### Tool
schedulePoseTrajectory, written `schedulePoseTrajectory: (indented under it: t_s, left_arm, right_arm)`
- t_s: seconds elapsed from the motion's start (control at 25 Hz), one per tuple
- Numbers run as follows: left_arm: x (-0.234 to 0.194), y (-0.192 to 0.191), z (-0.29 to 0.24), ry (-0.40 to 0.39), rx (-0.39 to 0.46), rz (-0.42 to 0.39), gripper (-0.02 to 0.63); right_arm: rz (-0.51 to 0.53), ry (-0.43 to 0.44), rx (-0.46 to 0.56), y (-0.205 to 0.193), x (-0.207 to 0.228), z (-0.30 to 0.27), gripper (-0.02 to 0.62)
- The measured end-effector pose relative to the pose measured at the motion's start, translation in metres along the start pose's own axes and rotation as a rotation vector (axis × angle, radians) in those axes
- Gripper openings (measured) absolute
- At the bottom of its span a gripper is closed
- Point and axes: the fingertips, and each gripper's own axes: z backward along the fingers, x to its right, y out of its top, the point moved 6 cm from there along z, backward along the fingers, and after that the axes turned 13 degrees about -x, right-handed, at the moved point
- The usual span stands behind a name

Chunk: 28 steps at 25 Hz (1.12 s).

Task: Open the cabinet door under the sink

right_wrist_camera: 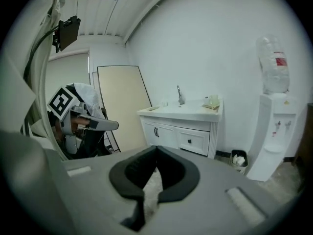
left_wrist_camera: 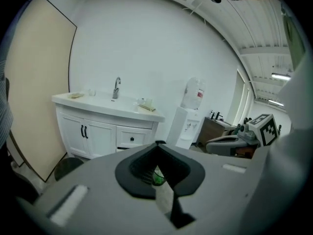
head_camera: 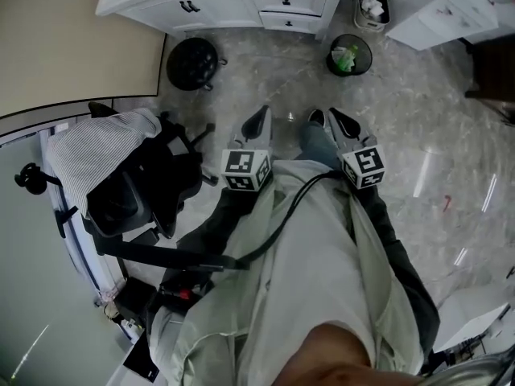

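The white sink cabinet [head_camera: 211,5] stands ahead at the far end of the floor. Its two doors are closed, with a pair of black handles [head_camera: 189,6] between them. In the left gripper view the cabinet [left_wrist_camera: 100,133] sits left of centre under a faucet [left_wrist_camera: 116,88]. The right gripper view shows it [right_wrist_camera: 178,131] at mid-frame. My left gripper [head_camera: 261,115] is shut and empty, held in the air well short of the cabinet. My right gripper [head_camera: 333,117] is beside it, also shut and empty. Their tips [left_wrist_camera: 159,143] [right_wrist_camera: 156,147] meet.
A black round stool [head_camera: 193,63] stands in front of the cabinet doors. To its right are a wire bin [head_camera: 350,55] and a small bin [head_camera: 372,6]. An office chair with striped cloth [head_camera: 121,175] is at my left. A water dispenser [left_wrist_camera: 188,121] stands right of the cabinet.
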Motion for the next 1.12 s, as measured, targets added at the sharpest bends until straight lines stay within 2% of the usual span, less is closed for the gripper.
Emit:
schedulePoseTrajectory:
  t_s: [0.32,0.52,0.64,0.84,1.0,1.12]
  left_arm:
    - [0.009,0.031,-0.025,0.143,0.038,0.03,0.008]
    - [-0.011,0.042,-0.038,0.175,0.037,0.069,0.008]
    - [-0.021,0.054,-0.057,0.145,0.034,0.079,0.008]
    - [-0.046,0.083,-0.099,0.02,0.032,0.052,0.008]
    - [-0.078,0.112,-0.116,-0.063,0.046,0.03,0.008]
    - [-0.104,0.124,-0.122,-0.099,0.026,0.019,0.008]
  right_arm:
    - [-0.043,0.051,-0.015,-0.006,0.072,-0.004,0.0]
    - [0.031,0.072,-0.083,-0.006,0.081,-0.03,0.002]
    - [0.097,0.059,-0.122,0.002,0.085,-0.044,0.002]
    - [0.125,-0.022,-0.152,0.023,0.096,-0.069,0.002]
    - [0.085,-0.09,-0.158,0.046,0.096,-0.099,0.001]
    - [0.063,-0.133,-0.178,0.061,0.091,-0.133,0.002]
